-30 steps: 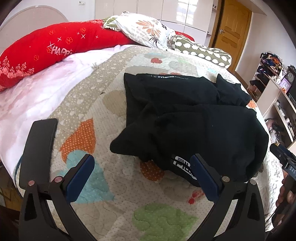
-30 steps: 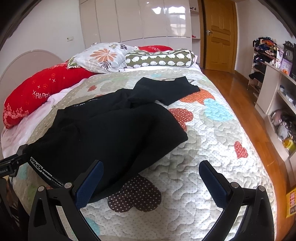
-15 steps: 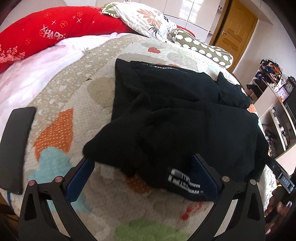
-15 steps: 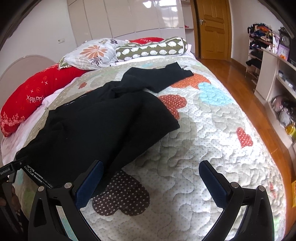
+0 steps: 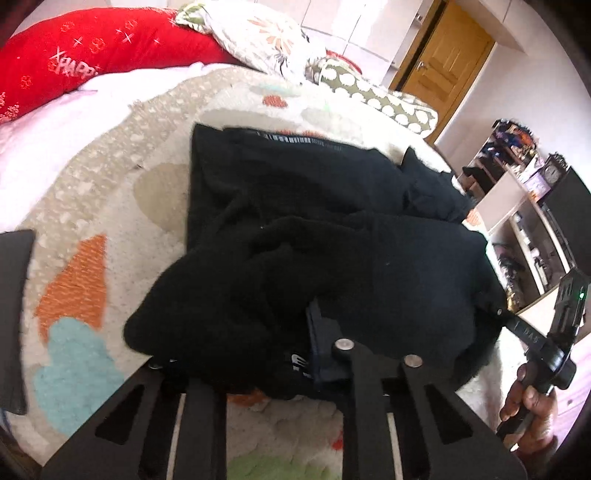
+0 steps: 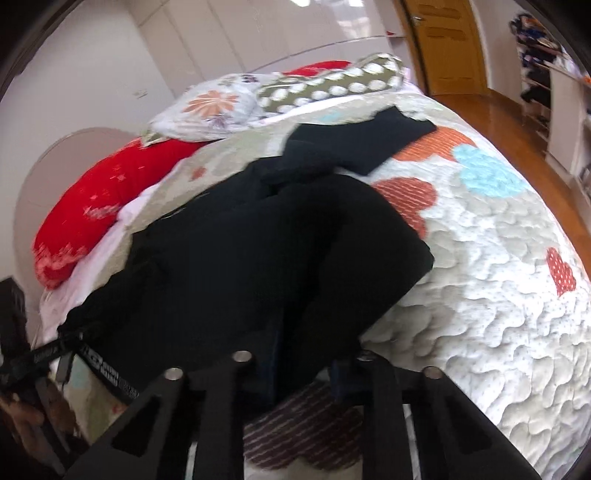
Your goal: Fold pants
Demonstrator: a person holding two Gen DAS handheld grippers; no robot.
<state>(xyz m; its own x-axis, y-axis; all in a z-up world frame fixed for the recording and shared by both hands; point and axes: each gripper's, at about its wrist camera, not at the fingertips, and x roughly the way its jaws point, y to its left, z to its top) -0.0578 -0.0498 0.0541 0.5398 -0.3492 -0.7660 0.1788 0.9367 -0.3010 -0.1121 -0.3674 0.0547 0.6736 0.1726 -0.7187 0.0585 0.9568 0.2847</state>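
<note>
Black pants [image 5: 332, 229] lie rumpled on the quilted bed; they also show in the right wrist view [image 6: 258, 251]. My left gripper [image 5: 280, 354] is shut on the near edge of the pants by the white-lettered waistband. My right gripper [image 6: 303, 354] is shut on the near hem of the pants at the other corner. The fingertips of both are buried in black cloth. The right gripper also shows at the right edge of the left wrist view [image 5: 535, 332], and the left one at the left edge of the right wrist view [image 6: 40, 362].
The quilt [image 6: 480, 295] with hearts covers the bed. A red bolster [image 5: 92, 55], a floral pillow [image 5: 258, 33] and a spotted pillow [image 5: 380, 99] lie at the headboard. A dark flat object [image 5: 13, 314] lies at the left. Shelves [image 5: 528, 206] and a wooden door [image 6: 443, 40] stand on the right.
Both grippers moved forward to the near edge of the pants and closed on the cloth; a second ago both were open above the quilt.
</note>
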